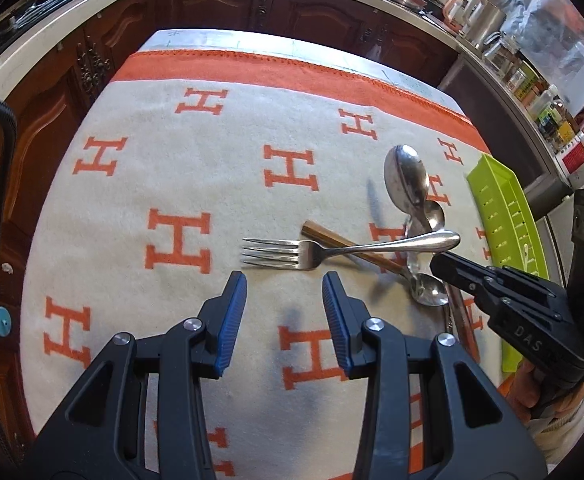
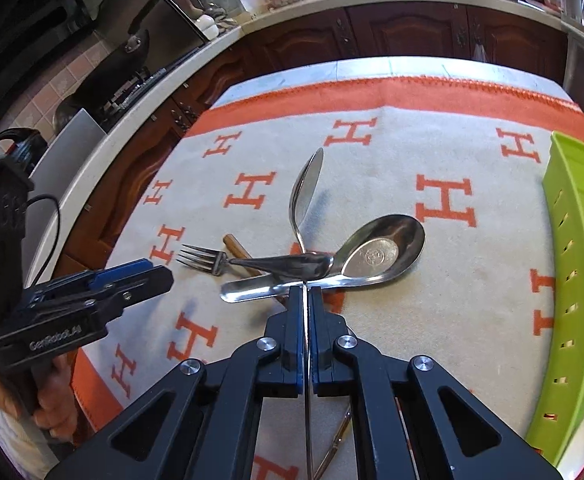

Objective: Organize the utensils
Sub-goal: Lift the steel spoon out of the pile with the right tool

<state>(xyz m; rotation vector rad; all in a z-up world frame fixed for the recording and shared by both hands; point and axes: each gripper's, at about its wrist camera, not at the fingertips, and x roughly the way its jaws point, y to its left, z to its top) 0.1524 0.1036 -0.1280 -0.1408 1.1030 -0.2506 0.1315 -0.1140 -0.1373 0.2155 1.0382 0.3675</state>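
A pile of steel utensils lies on the H-patterned cloth (image 1: 172, 168). A fork (image 1: 288, 254) lies with tines to the left, its handle across a wooden-handled piece (image 1: 331, 237). My left gripper (image 1: 284, 280) is open just short of the fork's tines. My right gripper (image 2: 304, 290) is shut on the thin handle of a large spoon (image 2: 305, 188), whose bowl tilts up off the cloth; the same spoon shows in the left wrist view (image 1: 405, 178). A wide ladle-like spoon (image 2: 379, 254) lies beside it. A small spoon (image 1: 429, 290) lies lower.
A lime green slotted tray (image 2: 579, 280) stands at the cloth's right side, also in the left wrist view (image 1: 503, 216). Dark wood cabinets (image 1: 252, 4) and a cluttered counter (image 1: 531, 80) ring the table. The cloth's orange border (image 2: 371, 94) marks the far edge.
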